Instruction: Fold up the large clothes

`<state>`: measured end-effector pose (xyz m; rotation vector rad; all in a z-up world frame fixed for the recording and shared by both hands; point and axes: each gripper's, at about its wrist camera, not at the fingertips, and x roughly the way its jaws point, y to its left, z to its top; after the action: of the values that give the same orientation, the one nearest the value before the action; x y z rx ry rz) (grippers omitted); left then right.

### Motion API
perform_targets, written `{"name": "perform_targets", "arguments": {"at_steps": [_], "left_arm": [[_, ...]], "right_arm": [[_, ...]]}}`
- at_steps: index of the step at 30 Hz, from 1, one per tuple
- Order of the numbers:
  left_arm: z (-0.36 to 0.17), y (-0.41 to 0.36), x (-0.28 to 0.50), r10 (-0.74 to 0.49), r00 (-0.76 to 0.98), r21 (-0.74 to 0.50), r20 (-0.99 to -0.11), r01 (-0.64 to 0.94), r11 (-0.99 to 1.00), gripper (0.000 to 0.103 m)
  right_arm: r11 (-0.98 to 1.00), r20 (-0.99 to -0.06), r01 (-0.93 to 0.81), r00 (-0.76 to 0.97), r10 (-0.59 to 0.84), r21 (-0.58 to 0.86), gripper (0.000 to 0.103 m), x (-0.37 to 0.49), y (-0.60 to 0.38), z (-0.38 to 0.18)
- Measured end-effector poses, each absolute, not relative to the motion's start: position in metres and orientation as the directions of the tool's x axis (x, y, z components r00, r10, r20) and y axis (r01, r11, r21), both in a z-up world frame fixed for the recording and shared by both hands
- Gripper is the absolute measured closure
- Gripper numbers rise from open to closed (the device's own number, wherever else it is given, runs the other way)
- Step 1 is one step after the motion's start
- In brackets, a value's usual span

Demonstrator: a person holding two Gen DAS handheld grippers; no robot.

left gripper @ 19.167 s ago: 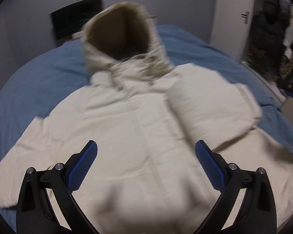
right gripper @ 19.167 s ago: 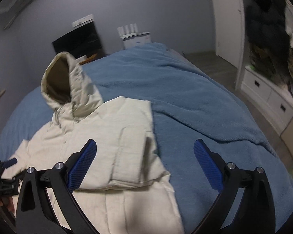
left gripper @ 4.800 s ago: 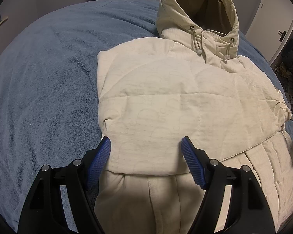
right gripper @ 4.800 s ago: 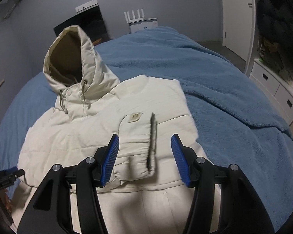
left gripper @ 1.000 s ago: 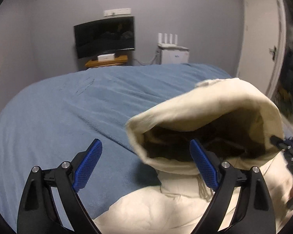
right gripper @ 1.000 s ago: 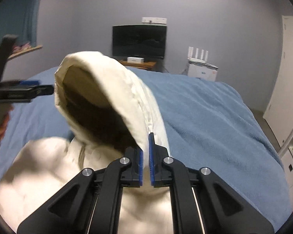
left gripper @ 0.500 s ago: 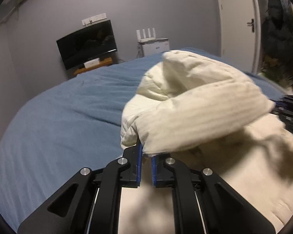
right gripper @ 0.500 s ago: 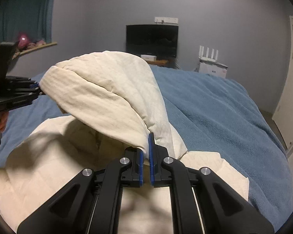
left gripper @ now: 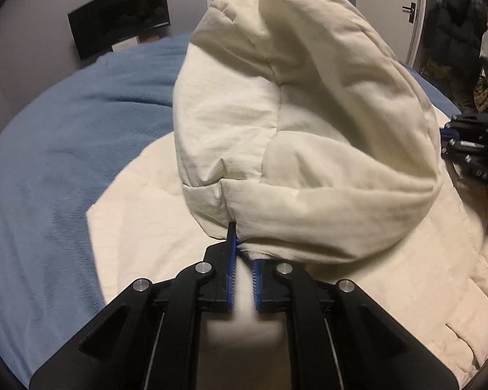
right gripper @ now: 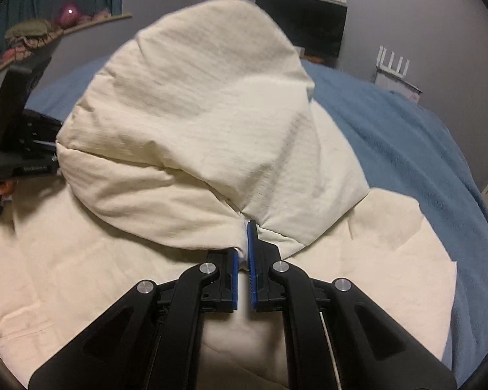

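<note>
Since a second ago, both grippers (left gripper: 242,253) (right gripper: 242,247) are tipping the cream jacket's hood (left gripper: 309,123) forward over its body on the blue bedspread (left gripper: 48,169), clamping its rim; puffy padding is likely springing back.

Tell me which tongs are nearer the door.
Right. The right tongs pinch the hood on the side toward the door; the left tongs pinch the hood's opposite side, farther from it.
</note>
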<state>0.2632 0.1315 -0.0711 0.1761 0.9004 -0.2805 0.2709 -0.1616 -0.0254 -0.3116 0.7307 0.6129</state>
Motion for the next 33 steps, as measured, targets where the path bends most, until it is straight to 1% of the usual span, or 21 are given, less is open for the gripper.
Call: {"name": "perform_targets", "arguments": {"at_steps": [1, 4, 5, 6, 11, 16, 18, 20, 24, 26, 28, 29, 30, 31, 32, 33], "left_arm": [[-0.07, 0.134, 0.263, -0.178, 0.586, 0.018, -0.79, 0.313, 0.949, 0.091], [-0.068, 0.139, 0.266, -0.182, 0.58, 0.015, -0.794, 0.319, 0.948, 0.073], [-0.065, 0.14, 0.265, -0.184, 0.583, 0.022, -0.792, 0.328, 0.944, 0.053], [-0.064, 0.138, 0.255, -0.184, 0.591, 0.029, -0.786, 0.333, 0.943, 0.038], [-0.051, 0.13, 0.245, -0.204, 0.591, 0.062, -0.781, 0.398, 0.915, 0.037], [-0.034, 0.114, 0.231, -0.244, 0.608, 0.086, -0.756, 0.461, 0.883, 0.036], [-0.029, 0.108, 0.226, -0.263, 0.613, 0.082, -0.745, 0.475, 0.876, 0.033], [-0.025, 0.104, 0.222, -0.299, 0.609, 0.049, -0.735, 0.487, 0.872, 0.03], [-0.021, 0.096, 0.229, -0.363, 0.587, -0.044, -0.724, 0.486, 0.873, 0.03], [-0.023, 0.093, 0.242, -0.406, 0.566, -0.131, -0.718, 0.463, 0.877, 0.03], [-0.027, 0.089, 0.25, -0.434, 0.551, -0.189, -0.713, 0.445, 0.875, 0.031], [-0.03, 0.087, 0.253, -0.449, 0.54, -0.221, -0.712, 0.434, 0.873, 0.039], [-0.036, 0.089, 0.26, -0.486, 0.511, -0.283, -0.708, 0.425, 0.86, 0.062], [-0.041, 0.091, 0.264, -0.503, 0.493, -0.32, -0.71, 0.411, 0.854, 0.072], [-0.046, 0.096, 0.269, -0.532, 0.472, -0.375, -0.703, 0.39, 0.841, 0.079], [-0.049, 0.103, 0.272, -0.563, 0.466, -0.423, -0.683, 0.376, 0.824, 0.081]], "right_arm": [[0.784, -0.703, -0.618, 0.582, 0.41, -0.055, 0.099, 0.271, -0.163, -0.026], [0.787, -0.698, -0.615, 0.581, 0.418, -0.041, 0.099, 0.275, -0.166, -0.026], [0.789, -0.695, -0.614, 0.582, 0.422, -0.034, 0.099, 0.276, -0.168, -0.025], [0.791, -0.693, -0.612, 0.582, 0.425, -0.029, 0.099, 0.276, -0.17, -0.025], [0.795, -0.688, -0.606, 0.584, 0.431, -0.017, 0.099, 0.276, -0.172, -0.026], [0.798, -0.683, -0.603, 0.588, 0.434, -0.012, 0.099, 0.272, -0.174, -0.027], [0.8, -0.677, -0.6, 0.588, 0.441, 0.0, 0.099, 0.272, -0.176, -0.025], [0.802, -0.676, -0.598, 0.584, 0.448, 0.015, 0.099, 0.272, -0.178, -0.024], [0.8, -0.68, -0.6, 0.58, 0.449, 0.017, 0.099, 0.273, -0.179, -0.026], [0.799, -0.681, -0.601, 0.582, 0.444, 0.008, 0.099, 0.272, -0.177, -0.027], [0.798, -0.681, -0.603, 0.583, 0.443, 0.002, 0.099, 0.272, -0.177, -0.026], [0.798, -0.679, -0.603, 0.585, 0.443, 0.001, 0.099, 0.27, -0.177, -0.025], [0.796, -0.672, -0.605, 0.587, 0.452, 0.007, 0.098, 0.269, -0.179, -0.023], [0.791, -0.667, -0.611, 0.583, 0.463, 0.015, 0.097, 0.267, -0.179, -0.021], [0.785, -0.66, -0.619, 0.578, 0.479, 0.029, 0.094, 0.266, -0.181, -0.018], [0.778, -0.654, -0.627, 0.573, 0.494, 0.038, 0.092, 0.266, -0.183, -0.015]]}}
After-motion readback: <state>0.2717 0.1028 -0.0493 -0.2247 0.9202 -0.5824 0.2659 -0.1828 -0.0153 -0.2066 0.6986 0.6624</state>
